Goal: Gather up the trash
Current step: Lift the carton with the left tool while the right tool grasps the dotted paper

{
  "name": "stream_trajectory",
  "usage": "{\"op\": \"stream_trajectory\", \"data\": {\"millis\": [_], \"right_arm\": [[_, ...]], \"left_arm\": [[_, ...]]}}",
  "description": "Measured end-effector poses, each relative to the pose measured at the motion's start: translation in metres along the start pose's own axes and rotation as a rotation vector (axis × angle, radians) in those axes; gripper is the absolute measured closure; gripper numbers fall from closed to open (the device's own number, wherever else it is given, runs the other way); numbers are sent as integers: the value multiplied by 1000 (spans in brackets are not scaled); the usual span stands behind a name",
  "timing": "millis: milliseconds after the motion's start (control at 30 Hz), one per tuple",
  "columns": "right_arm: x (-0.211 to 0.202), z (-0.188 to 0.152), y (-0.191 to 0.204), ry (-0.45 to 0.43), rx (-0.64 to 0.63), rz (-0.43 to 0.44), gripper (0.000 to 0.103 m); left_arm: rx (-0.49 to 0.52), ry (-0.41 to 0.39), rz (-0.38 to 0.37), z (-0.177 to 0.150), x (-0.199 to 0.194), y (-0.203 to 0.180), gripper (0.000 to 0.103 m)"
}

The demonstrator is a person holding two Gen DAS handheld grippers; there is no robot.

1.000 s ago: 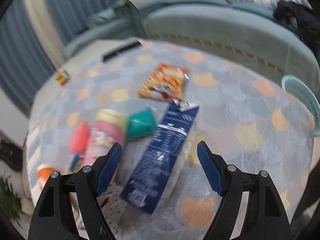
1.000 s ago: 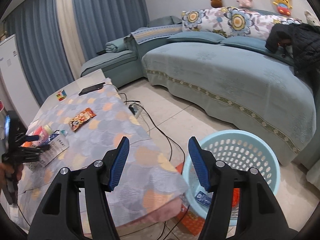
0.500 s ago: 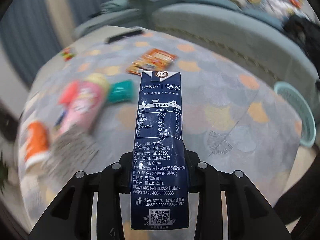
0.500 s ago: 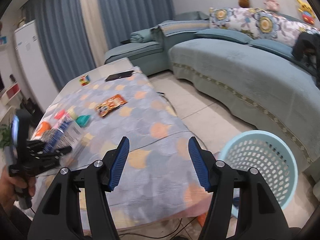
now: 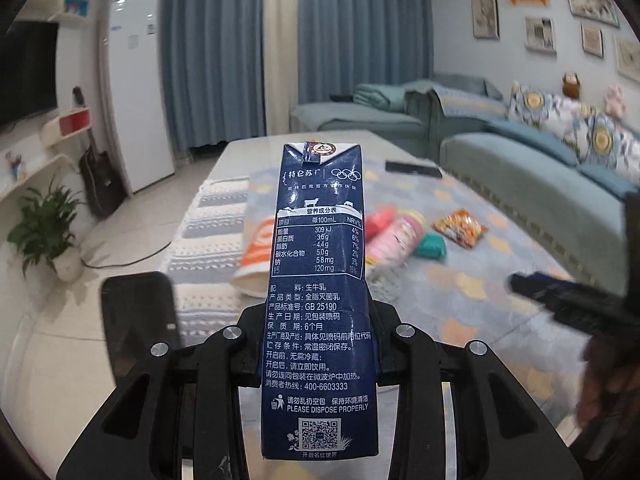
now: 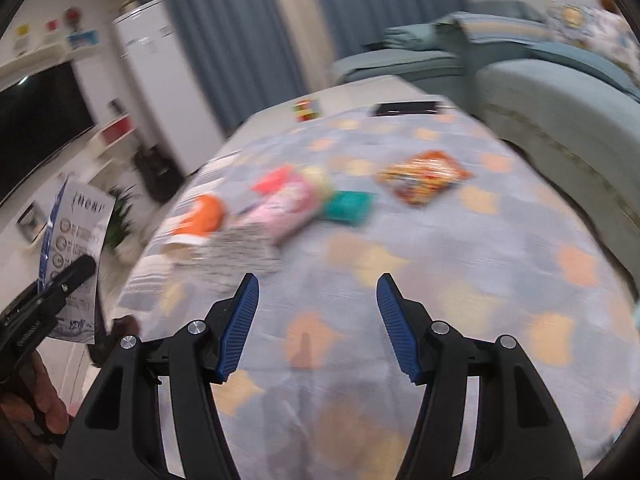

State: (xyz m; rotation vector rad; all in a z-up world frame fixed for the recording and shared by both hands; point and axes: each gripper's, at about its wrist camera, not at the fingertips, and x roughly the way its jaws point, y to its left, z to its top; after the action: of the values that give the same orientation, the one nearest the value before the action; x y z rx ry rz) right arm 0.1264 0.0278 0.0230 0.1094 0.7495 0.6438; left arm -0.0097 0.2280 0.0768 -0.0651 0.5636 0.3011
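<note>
The milk carton (image 5: pixel 320 300) is squeezed tight in the left gripper (image 5: pixel 320 356), lifted above the table's (image 6: pixel 480 280) near edge. The right gripper (image 6: pixel 318 320) is wide open, holding nothing, over bare cloth. Farther along the table lie a pink tube (image 6: pixel 288 204), a teal packet (image 6: pixel 346 206) and a snack bag (image 6: pixel 424 176).

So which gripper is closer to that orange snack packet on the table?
Right. The right gripper hangs open over the table, with the orange snack packet ahead of it. The left gripper is off the table's near-left side, shut on a milk carton.
</note>
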Motion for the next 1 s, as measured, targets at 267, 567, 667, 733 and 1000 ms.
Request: {"op": "stream_trajectory", "data": {"millis": [267,567,667,733,1000], "right_arm": [[64,-4,96,46,-223,8,31],[108,8,125,48,-190,-153,26],[132,8,120,113,-187,-238,28],[140,7,107,171,-142,-161,57],[88,9,65,121,-166,-57,102]], "left_arm": [[-77,-62,7,13,-13,38,70],[-126,-83,11,23,-14,48,70],[-137,-82,15,22,-14,52,70],[-144,-75,15,22,-12,54,70],[-149,-51,-28,19,-5,52,70]]}}
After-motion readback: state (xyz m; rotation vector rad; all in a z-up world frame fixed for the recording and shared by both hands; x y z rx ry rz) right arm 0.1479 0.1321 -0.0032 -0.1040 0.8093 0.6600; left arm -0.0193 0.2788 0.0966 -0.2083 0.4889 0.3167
